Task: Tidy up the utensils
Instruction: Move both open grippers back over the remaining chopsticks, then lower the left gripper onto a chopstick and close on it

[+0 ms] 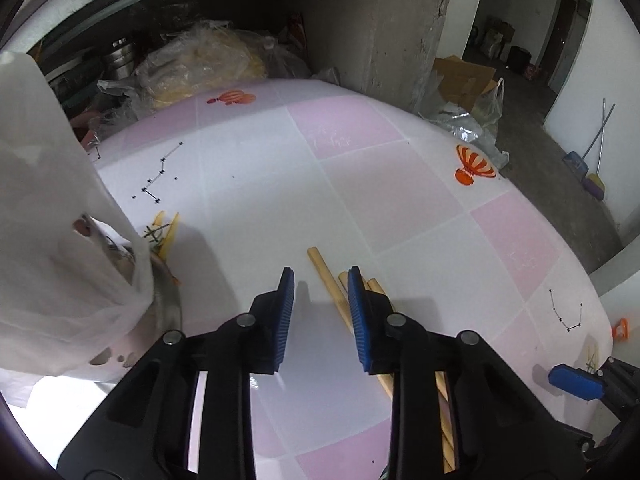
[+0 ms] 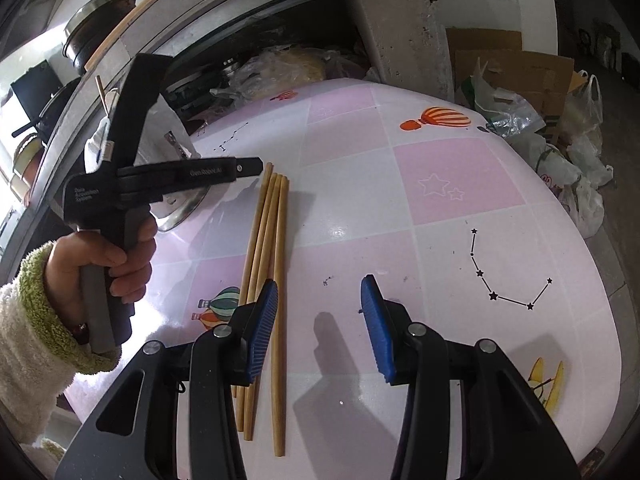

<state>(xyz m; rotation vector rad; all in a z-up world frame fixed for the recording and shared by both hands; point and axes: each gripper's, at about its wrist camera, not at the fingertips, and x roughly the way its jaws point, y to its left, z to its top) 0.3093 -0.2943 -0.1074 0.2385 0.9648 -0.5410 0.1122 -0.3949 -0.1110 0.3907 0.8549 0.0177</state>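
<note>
Several wooden chopsticks (image 2: 267,240) lie side by side on the pink-and-white checked table (image 2: 460,184), pointing away from me. In the left wrist view their far ends (image 1: 322,266) show just right of the gap between my left gripper's (image 1: 320,282) fingers and pass under its right finger. The jaws stand apart with only bare table between them. My right gripper (image 2: 320,284) is open above the table, its left finger (image 2: 264,320) over the near part of the chopsticks. A hand (image 2: 120,256) in a fleecy sleeve holds the left gripper (image 2: 252,167) above the sticks' far ends.
A white plastic bag (image 1: 60,240) stands at the left on a metal dish (image 2: 188,204). Plastic bags (image 1: 208,56), metal pots and cardboard boxes (image 2: 516,68) crowd the space behind the table, beside a concrete pillar (image 1: 400,32). The right gripper's blue pad (image 1: 576,380) shows at the table's right edge.
</note>
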